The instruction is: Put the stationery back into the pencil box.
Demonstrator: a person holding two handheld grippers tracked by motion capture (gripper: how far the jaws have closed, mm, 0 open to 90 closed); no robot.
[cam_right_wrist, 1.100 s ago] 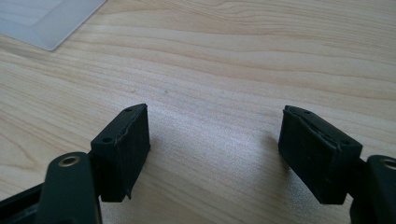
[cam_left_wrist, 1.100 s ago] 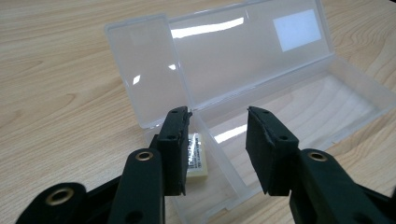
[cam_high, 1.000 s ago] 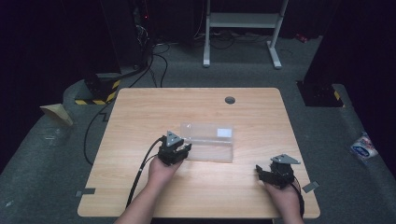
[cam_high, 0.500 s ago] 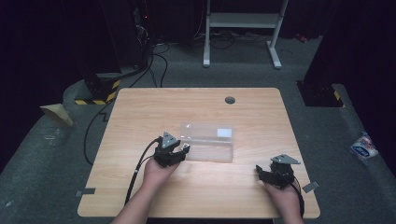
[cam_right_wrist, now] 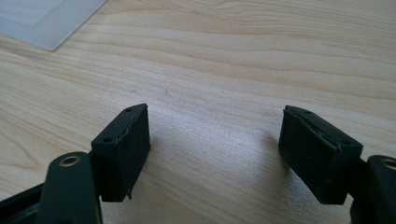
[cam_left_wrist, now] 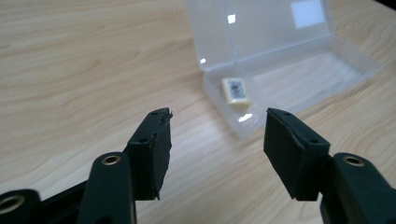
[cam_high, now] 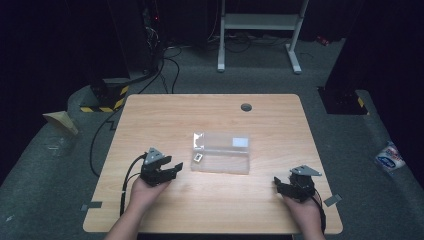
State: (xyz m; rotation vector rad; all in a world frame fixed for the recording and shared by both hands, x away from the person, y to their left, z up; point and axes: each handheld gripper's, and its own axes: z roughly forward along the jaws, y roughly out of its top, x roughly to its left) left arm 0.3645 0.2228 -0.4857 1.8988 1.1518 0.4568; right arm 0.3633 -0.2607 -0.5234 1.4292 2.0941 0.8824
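Clear plastic box (cam_high: 222, 154) holds a small block (cam_high: 198, 158); left claw (cam_high: 170, 170) just opening, right claw (cam_high: 277, 186) apart, both empty

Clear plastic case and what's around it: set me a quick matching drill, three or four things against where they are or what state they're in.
Things:
1. clear plastic case
2. small white block
3. left hand-held gripper
4. right hand-held gripper

Places or states:
A. inside the case, at its left end
B. near the table's right front corner, jaws apart, nothing between them
C. lid up, mid-table
D. left of the case, jaws just opened, nothing between them

Pairs: 1-C, 2-A, 3-D, 4-B
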